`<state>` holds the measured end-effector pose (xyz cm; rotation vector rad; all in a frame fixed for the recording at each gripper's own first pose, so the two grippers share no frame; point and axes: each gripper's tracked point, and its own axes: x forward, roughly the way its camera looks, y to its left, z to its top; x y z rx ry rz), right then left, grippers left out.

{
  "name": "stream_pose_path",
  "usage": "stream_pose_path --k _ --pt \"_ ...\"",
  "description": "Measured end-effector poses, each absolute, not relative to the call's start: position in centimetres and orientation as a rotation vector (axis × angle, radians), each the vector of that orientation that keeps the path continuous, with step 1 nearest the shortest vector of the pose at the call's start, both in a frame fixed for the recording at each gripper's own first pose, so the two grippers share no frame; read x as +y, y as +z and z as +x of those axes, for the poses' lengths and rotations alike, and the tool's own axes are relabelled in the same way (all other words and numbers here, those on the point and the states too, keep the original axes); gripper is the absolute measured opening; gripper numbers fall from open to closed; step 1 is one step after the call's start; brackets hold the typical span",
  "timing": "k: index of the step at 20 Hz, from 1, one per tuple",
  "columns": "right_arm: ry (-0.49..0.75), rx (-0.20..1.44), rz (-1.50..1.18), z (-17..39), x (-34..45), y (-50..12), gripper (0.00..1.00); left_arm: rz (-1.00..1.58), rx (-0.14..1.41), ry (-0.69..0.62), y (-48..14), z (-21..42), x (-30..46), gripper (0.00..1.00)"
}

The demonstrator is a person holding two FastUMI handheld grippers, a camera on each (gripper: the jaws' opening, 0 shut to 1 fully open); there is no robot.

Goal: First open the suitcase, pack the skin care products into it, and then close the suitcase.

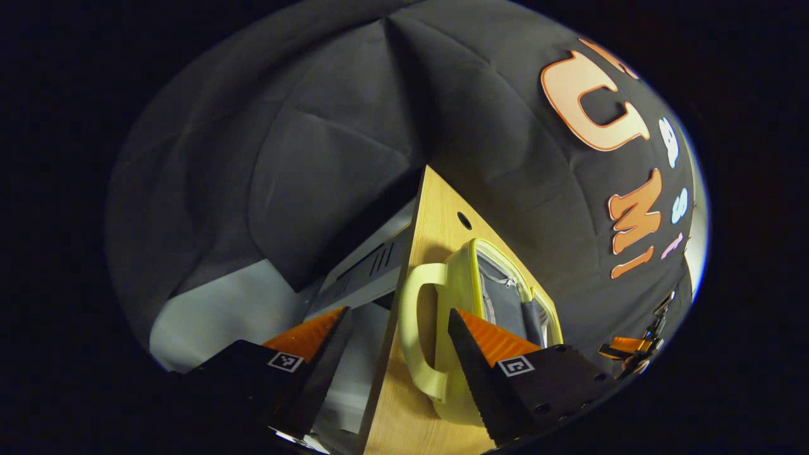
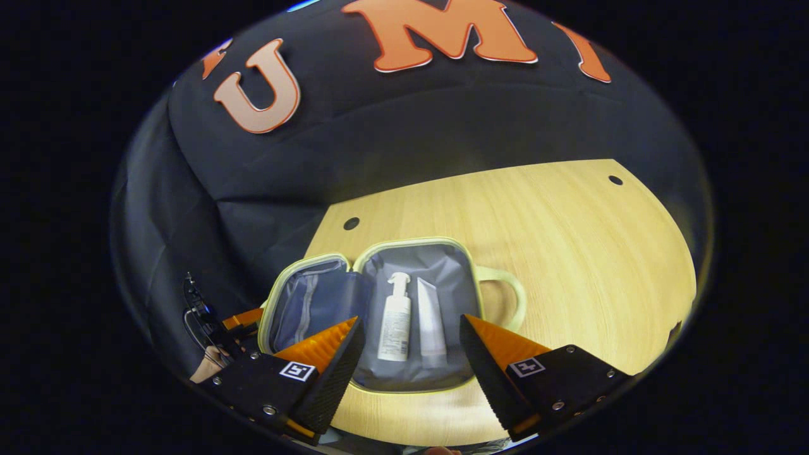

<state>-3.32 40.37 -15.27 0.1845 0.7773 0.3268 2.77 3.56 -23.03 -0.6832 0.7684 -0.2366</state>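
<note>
With the suitcase [image 2: 373,316] lying open on the tabletop [image 2: 569,253], pump bottle [image 2: 395,325] and tube [image 2: 431,328] inside, both tongs [image 2: 411,354] [image 1: 398,347] are hanging spread, so the 9 o'clock lid [image 2: 310,309] wants folding over squarely.

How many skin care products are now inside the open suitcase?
2. A pump bottle and a tube lie side by side in the right half of the suitcase, the tube on the handle side. The gripper fingers cover part of the lining, so another could be hidden.
</note>
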Motion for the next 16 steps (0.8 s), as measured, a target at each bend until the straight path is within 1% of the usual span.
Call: stream_pose_path --k 1,4,6,7,8,9,11,14,16 --pt "0.31 0.781 0.194 -3.4 39.9 -15.4 0.95 -0.688 0.761 -0.245 -22.9 3.0 3.3 0.95" --pt "0.272 0.796 0.226 -3.5 38.9 -15.9 0.95 -0.659 0.776 -0.228 -23.4 3.5 3.3 0.53" --pt "0.275 0.809 0.252 -3.8 38.9 -15.8 0.96 -0.702 0.788 -0.242 -22.3 3.2 3.2 0.25" --pt "0.277 0.809 0.255 -3.9 38.8 -15.7 0.95 -0.718 0.79 -0.219 -22.5 3.7 2.7 0.11" --pt "0.279 0.799 0.251 -3.7 38.7 -15.5 0.96 -0.714 0.807 -0.216 -22.3 3.3 2.4 0.05" --pt "0.278 0.786 0.243 -3.4 38.5 -15.3 0.96 -0.687 0.809 -0.206 -21.7 3.2 2.3 0.05" --pt "0.279 0.759 0.228 -3.0 37.9 -14.8 0.96 -0.61 0.801 -0.194 -19.7 2.5 2.3 0.02" --pt "0.295 0.718 0.217 -2.4 37.0 -13.5 0.96 -0.471 0.769 -0.199 -15.4 2.1 1.3 0.02" --pt "0.308 0.688 0.225 -1.8 36.4 -12.4 0.96 -0.416 0.732 -0.219 -11.1 2.1 -0.2 0.02"
